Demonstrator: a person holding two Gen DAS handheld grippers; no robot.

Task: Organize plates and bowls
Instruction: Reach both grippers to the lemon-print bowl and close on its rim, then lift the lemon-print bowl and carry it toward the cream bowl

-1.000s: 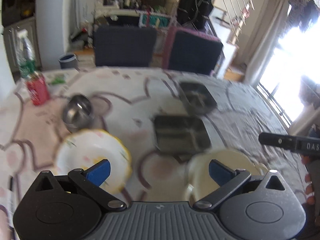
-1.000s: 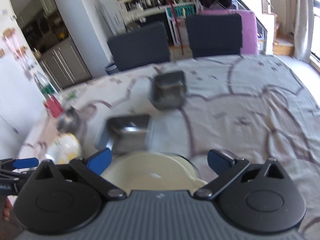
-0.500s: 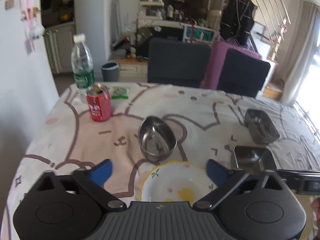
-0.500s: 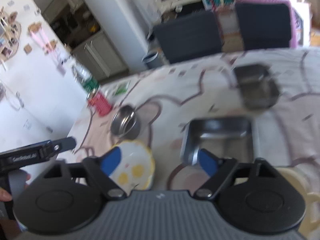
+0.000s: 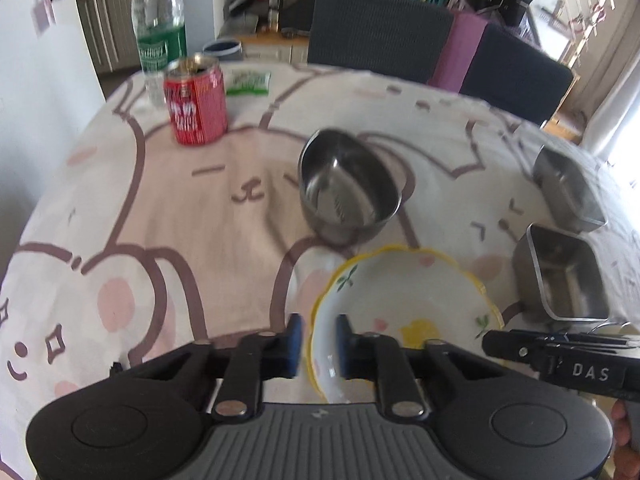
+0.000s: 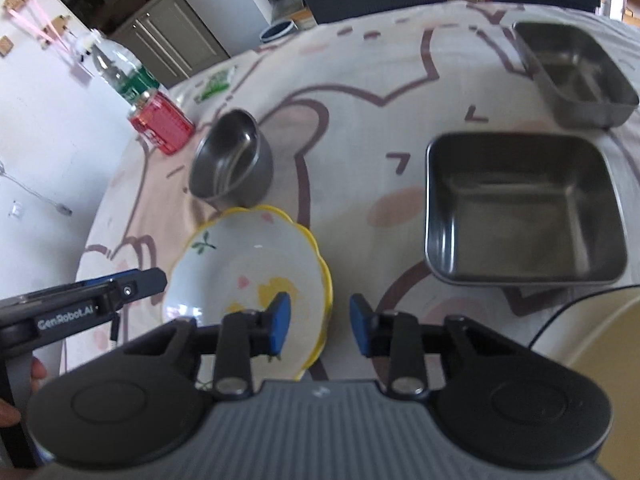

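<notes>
Jaws on my left gripper (image 5: 318,342) sit narrow, straddling the near-left rim of the yellow-rimmed floral bowl (image 5: 404,312); whether the pads actually bite the rim, I cannot tell. Right gripper (image 6: 320,326) jaws stand apart, one inside the bowl, one outside its right rim, not touching. Bowl rests on the counter (image 5: 160,216), just beside the round steel bowl (image 5: 348,192). Two square steel trays (image 6: 524,208) (image 6: 576,72) lie to the right. Cola can (image 5: 196,102) and water bottle (image 5: 160,28) stand far left.
</notes>
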